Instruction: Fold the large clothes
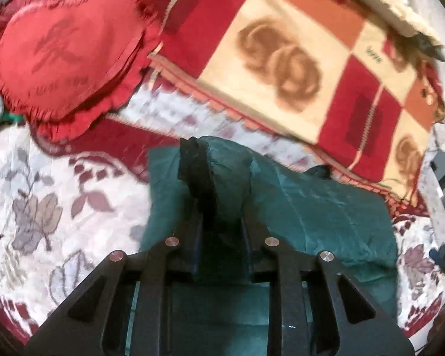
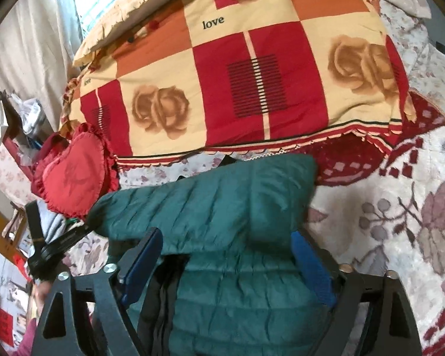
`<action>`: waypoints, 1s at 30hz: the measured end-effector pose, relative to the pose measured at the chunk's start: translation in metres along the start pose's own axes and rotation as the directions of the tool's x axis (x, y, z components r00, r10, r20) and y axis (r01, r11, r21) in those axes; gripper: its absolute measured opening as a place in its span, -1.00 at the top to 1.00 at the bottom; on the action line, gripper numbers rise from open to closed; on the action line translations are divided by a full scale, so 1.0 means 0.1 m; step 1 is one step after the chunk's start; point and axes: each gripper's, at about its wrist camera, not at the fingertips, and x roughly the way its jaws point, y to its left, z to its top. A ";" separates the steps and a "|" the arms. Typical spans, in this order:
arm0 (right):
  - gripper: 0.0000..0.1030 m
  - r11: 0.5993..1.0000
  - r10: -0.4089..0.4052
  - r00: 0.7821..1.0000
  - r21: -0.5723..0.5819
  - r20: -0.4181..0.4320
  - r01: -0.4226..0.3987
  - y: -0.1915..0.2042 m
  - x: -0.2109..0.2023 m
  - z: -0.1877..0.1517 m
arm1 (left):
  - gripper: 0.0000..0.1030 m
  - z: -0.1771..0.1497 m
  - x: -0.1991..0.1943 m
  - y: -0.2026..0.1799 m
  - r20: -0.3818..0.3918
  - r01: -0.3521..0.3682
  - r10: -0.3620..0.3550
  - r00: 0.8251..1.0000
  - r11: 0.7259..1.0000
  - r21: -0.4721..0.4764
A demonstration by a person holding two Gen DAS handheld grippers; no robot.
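A dark green quilted jacket (image 1: pixel 317 207) lies on a floral bedspread (image 1: pixel 44 201). My left gripper (image 1: pixel 221 222) is shut on a bunched fold of the jacket with a black lining edge (image 1: pixel 197 172) sticking up between the fingers. In the right wrist view the jacket (image 2: pixel 222 201) fills the middle. My right gripper (image 2: pixel 227 255) is open, its blue-padded fingers (image 2: pixel 308 267) wide apart on either side of the jacket. The left gripper's black frame (image 2: pixel 44 252) shows at the left edge there.
A folded red, orange and cream patchwork quilt (image 2: pixel 237 83) lies just beyond the jacket, also in the left wrist view (image 1: pixel 281 59). A red heart-shaped frilled cushion (image 1: pixel 62 56) sits at the far left, also in the right wrist view (image 2: pixel 74 175). Cluttered furniture (image 2: pixel 12 124) stands beside the bed.
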 end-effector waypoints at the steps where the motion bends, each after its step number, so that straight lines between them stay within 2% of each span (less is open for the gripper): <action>1: -0.36 1.000 -0.009 1.000 -0.014 -0.010 0.008 0.04 0.08 0.01 | 0.59 -0.03 0.06 0.05 -0.019 -0.002 0.002 1.000 1.000 -0.009; 6: -0.36 0.988 -0.076 0.994 -0.139 -0.082 0.064 0.34 0.65 0.01 | 0.59 -0.25 0.28 0.12 -0.065 -0.028 0.027 0.998 1.000 -0.003; 10: -0.36 0.976 -0.152 0.980 -0.176 -0.132 0.128 0.29 1.06 -0.06 | 0.59 -0.32 0.35 0.07 -0.060 -0.047 0.048 0.997 0.999 0.024; 14: -0.37 0.965 -0.194 0.965 -0.209 -0.177 0.156 0.17 1.37 -0.22 | 0.53 -0.36 0.41 0.07 -0.075 -0.046 0.048 0.996 0.999 0.021; 19: -0.37 0.959 -0.219 0.959 -0.221 -0.178 0.178 0.21 1.29 -0.18 | 0.40 -0.37 0.39 0.08 -0.076 -0.054 0.054 0.996 0.999 0.006; 24: -0.36 0.983 -0.138 0.983 -0.137 -0.124 0.121 0.22 0.89 -0.13 | 0.37 -0.36 0.22 0.11 -0.083 -0.040 0.038 0.996 0.999 -0.019; 28: -0.36 0.986 -0.115 0.990 -0.133 -0.082 0.103 0.27 0.68 -0.10 | 0.37 -0.34 -0.04 0.06 -0.014 -0.076 0.076 0.997 0.997 0.005; 30: -0.47 0.988 -0.099 0.992 -0.125 -0.082 0.088 0.31 0.66 -0.08 | 0.37 -0.32 -0.16 0.03 0.022 -0.078 0.078 0.997 0.997 0.017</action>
